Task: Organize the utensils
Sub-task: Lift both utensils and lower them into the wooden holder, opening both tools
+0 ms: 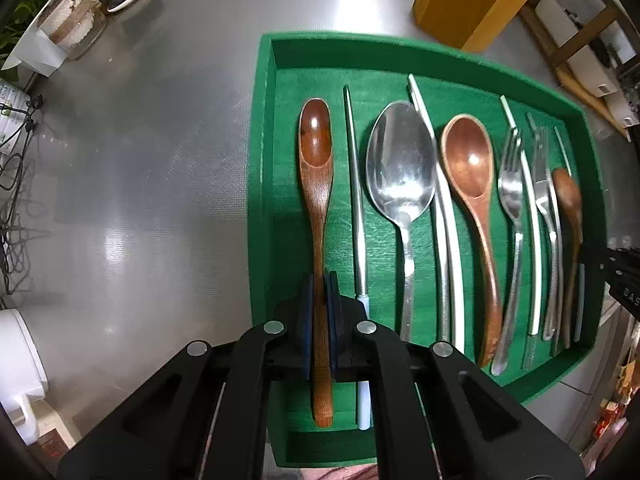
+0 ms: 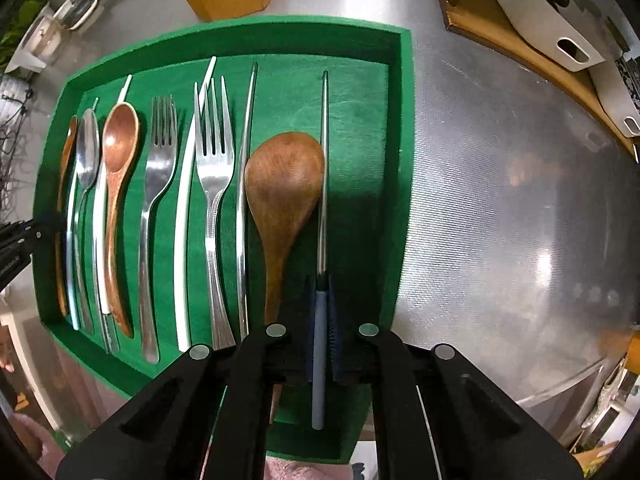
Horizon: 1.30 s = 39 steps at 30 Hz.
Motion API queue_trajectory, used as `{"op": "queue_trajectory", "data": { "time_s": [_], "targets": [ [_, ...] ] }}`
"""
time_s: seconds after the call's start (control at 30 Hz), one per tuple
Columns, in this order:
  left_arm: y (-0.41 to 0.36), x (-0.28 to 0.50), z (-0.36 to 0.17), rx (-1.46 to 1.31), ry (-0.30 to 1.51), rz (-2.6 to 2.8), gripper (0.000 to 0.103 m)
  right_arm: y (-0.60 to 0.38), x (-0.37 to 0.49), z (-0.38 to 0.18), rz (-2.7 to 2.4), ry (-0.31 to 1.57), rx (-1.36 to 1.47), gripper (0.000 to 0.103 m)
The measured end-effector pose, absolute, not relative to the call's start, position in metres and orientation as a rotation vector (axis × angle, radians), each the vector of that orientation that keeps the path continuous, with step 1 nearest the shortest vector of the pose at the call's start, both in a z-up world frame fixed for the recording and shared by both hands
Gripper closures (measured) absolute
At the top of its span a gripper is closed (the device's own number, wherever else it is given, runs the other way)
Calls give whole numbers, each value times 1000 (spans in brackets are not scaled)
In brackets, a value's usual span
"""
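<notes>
A green felt-lined tray [image 1: 264, 152] lies on a brushed steel counter [image 1: 160, 160] with cutlery laid in parallel rows. The left gripper [image 1: 320, 320] is closed on the handle of a narrow wooden spoon [image 1: 316, 152] at the tray's left end. The right gripper [image 2: 320, 320] is clamped on the grey handle of a metal chopstick [image 2: 325, 168] at the right end. Both seem light and stiff; the chopstick looks slippery, so gripping its handle appears soundest. A wooden block [image 1: 468, 4] stands beyond the tray.

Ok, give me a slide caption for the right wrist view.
Right gripper clamps grey-handled metal chopstick beside wooden spoon in green tray.
</notes>
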State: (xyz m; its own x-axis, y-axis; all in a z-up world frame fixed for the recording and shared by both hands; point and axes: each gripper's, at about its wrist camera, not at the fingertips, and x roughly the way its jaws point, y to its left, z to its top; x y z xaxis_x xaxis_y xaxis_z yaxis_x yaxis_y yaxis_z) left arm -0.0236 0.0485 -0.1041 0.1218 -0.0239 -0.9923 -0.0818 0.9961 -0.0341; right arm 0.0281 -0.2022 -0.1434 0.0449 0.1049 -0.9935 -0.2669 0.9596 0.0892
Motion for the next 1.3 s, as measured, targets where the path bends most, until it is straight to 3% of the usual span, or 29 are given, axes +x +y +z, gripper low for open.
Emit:
{"op": "queue_trajectory", "data": {
  "time_s": [0.27, 0.6, 1.07, 1.3],
  "targets": [
    [47, -40, -68, -139, 1286, -23, 98, -218, 17, -110, 385, 1384, -29, 97],
    [5, -49, -26, -117, 928, -134, 98, -219, 19, -80, 551, 1094, 115, 97],
    [-27, 11, 28, -119, 492, -141, 98, -191, 77, -13, 592, 500, 188, 97],
    [-27, 62, 38, -180, 372, -120, 98, -175, 125, -2, 506, 375, 181, 97]
  ]
}}
